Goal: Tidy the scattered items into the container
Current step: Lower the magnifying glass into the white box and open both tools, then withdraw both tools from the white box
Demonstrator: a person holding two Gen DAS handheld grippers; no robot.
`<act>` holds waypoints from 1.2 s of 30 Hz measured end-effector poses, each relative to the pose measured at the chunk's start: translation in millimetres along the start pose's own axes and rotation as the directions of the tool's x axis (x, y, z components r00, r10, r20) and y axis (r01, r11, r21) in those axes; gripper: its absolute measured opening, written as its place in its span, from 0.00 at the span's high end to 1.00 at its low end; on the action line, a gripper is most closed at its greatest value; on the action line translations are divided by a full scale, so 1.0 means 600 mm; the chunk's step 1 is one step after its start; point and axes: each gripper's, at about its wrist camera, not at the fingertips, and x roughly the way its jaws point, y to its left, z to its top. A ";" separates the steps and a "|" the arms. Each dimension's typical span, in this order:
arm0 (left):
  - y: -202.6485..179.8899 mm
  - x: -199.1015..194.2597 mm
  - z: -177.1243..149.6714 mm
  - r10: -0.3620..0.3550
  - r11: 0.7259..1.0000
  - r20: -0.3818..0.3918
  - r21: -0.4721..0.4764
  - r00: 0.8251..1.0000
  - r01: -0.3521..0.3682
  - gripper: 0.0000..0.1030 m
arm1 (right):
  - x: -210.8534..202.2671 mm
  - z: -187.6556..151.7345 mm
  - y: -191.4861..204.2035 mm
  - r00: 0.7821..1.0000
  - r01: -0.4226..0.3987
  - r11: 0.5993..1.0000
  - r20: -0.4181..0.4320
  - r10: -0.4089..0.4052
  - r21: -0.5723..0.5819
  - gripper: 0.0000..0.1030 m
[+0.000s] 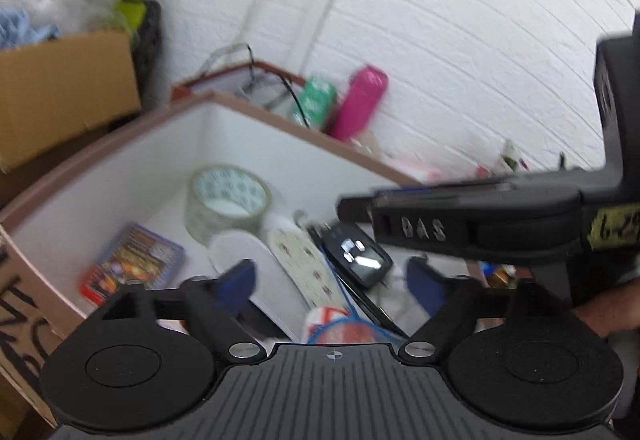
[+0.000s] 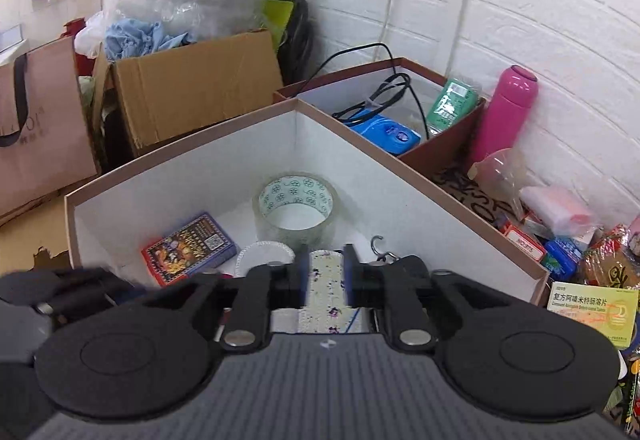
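The white-lined container (image 2: 192, 176) sits in front of both cameras; its near wall is hidden behind the tongs bodies. Inside it, counted: one roll of clear tape (image 2: 295, 206), one card pack (image 2: 188, 249), one round white lid (image 2: 264, 256) half hidden, one dark device (image 1: 358, 254), blurred in the left view. The floral strip (image 2: 326, 280) lies in the container, its near end cut off. The right tongs (image 2: 326, 276) stand narrow either side of that strip; whether the pads press it I cannot tell. The left tongs (image 1: 332, 280) gape wide, empty.
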 end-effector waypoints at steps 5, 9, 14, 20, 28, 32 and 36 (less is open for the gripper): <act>0.003 -0.005 0.006 -0.015 0.999 -0.010 0.030 1.000 0.016 0.00 | -0.018 -0.017 -0.015 0.998 0.042 0.999 0.038 -0.043 0.032 0.18; -0.008 -0.004 0.002 0.003 0.995 -0.070 0.096 0.998 0.004 0.00 | -0.036 -0.034 -0.016 0.998 0.042 0.998 0.048 -0.044 0.040 0.01; -0.009 -0.012 -0.003 0.028 0.997 -0.132 0.081 0.991 -0.018 0.00 | -0.066 -0.051 -0.022 0.999 -0.012 0.994 0.047 0.006 0.110 0.01; -0.010 -0.053 -0.007 0.060 0.992 -0.128 0.113 0.990 -0.046 0.00 | -0.121 -0.074 -0.029 0.997 -0.001 0.984 0.070 -0.012 0.180 0.00; -0.027 -0.111 -0.012 0.154 0.978 -0.107 0.160 0.982 -0.136 0.00 | -0.188 -0.114 -0.018 0.997 0.040 0.960 0.058 -0.059 0.278 0.00; -0.022 -0.123 -0.014 0.204 0.974 -0.135 0.131 0.970 -0.187 0.00 | -0.214 -0.135 0.000 0.998 0.051 0.970 0.031 -0.060 0.237 0.00; -0.028 -0.131 -0.021 0.213 0.971 -0.142 0.144 0.967 -0.192 0.00 | -0.213 -0.171 0.027 0.999 0.029 0.981 -0.030 -0.024 0.193 0.00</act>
